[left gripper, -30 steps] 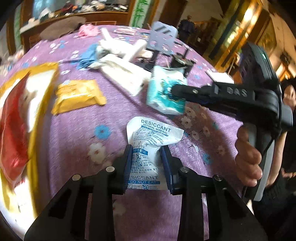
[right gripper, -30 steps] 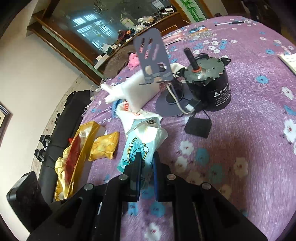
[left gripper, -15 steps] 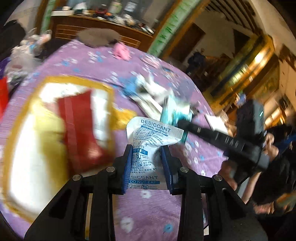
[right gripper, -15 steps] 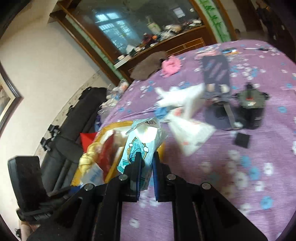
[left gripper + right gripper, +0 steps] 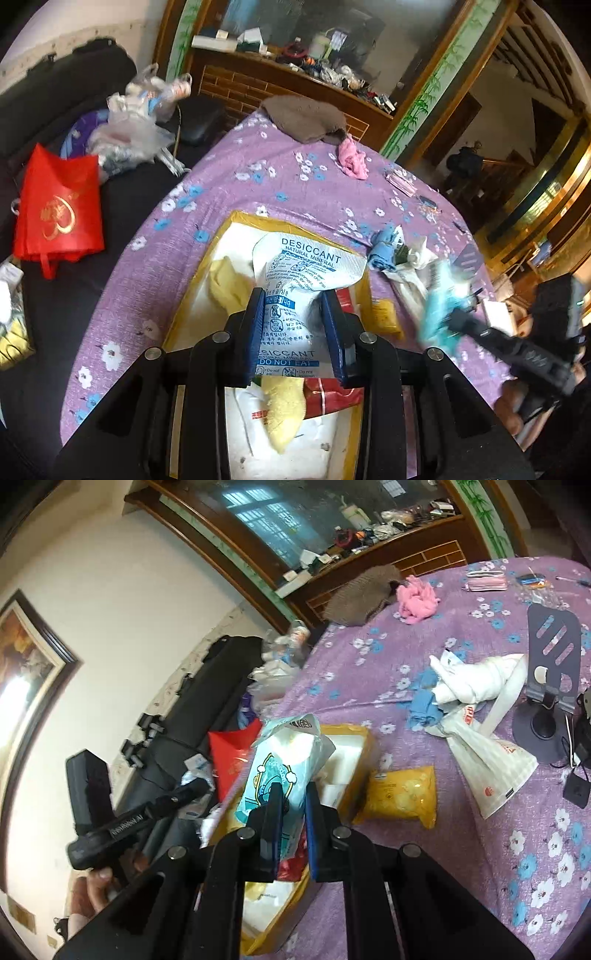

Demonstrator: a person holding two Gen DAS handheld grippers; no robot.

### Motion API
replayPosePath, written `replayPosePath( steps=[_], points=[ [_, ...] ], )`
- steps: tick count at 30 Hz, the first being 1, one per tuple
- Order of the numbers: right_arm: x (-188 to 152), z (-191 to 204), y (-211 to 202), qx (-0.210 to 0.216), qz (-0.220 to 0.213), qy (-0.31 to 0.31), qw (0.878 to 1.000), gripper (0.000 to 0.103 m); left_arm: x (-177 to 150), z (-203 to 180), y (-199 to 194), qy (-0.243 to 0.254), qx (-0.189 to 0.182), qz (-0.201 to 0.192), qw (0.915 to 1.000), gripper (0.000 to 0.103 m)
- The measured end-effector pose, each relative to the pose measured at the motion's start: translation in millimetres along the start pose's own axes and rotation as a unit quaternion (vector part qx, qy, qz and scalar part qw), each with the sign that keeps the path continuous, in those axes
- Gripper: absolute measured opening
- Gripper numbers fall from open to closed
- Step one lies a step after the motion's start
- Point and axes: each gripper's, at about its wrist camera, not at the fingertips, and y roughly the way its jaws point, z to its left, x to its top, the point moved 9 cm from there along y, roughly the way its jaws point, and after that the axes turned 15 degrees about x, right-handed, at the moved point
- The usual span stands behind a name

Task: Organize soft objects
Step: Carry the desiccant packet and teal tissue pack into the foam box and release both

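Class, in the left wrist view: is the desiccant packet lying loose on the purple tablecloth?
No, the left hand-held gripper clamps the desiccant packet above the yellow box.

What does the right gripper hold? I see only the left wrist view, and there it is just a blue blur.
Observer: A soft pack with a blue cartoon print. The right gripper is shut on it.
Operator: Where is it, relative to the yellow box?
Observer: In the right wrist view, the pack shows in front of the open yellow box. I cannot tell its height above it.
Operator: What stands further to the right on the cloth?
Observer: A dark phone stand stands upright, beyond a white bag that lies flat.
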Motion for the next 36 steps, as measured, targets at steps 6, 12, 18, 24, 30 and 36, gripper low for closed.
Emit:
replayPosePath(
  steps=[6,12,18,24,30,36],
  points=[
    [9.3,-20.7,33.8,-0.041,0.014,-0.005,0.999,0.009,14.0,-4.6,37.1,0.034,0.020,0.000,0.9992,0.031],
    [14.4,-32.2,72.3,-0.081,0.046,-0.034,0.995,0.013,8.5,-7.7,89.4,0.054,0.029,0.042,0.9973,0.034],
    [9.4,-30.2,79.8,-0.043,0.046,-0.026,0.998,0.050,12.1,-2.6,81.0,0.010,-0.011,0.016,0.9998,0.051],
    [9.6,-26.7,47.2,-0.022,0.003,-0.013,1.000,0.064,14.9,9.2,58.9,-0.053,-0.018,-0.018,0.9983,0.081],
    [2.7,-23.9,23.7,0.015,0.007,-0.015,1.000,0.064,-0.1,-9.4,45.8,0.028,0.044,-0.040,0.9979,0.081],
    [3.6,-40.4,-2.6,0.004,0.007,0.004,1.000,0.064,-5.2,20.2,64.5,-0.154,-0.006,0.055,0.9865,0.080]
  ],
)
